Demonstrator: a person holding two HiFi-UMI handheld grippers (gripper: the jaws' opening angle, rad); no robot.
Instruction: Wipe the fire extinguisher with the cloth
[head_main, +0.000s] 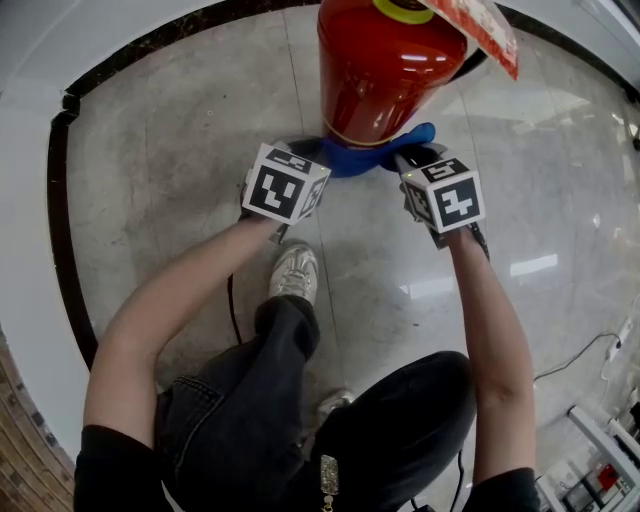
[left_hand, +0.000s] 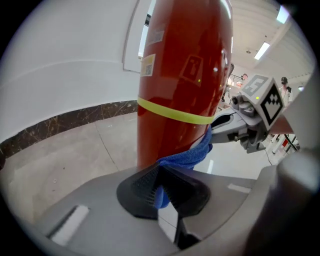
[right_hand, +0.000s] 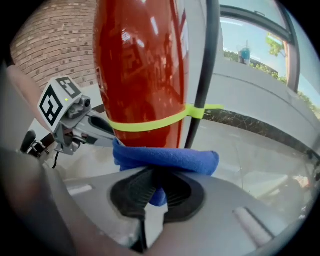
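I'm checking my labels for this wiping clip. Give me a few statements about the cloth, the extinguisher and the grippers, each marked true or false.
1. The left gripper and right gripper are both shut on the cloth. True.
2. The cloth is green. False: it is blue.
3. The extinguisher lies on its side. False: it stands upright on the floor.
4. A yellow band circles the extinguisher above the cloth. True.
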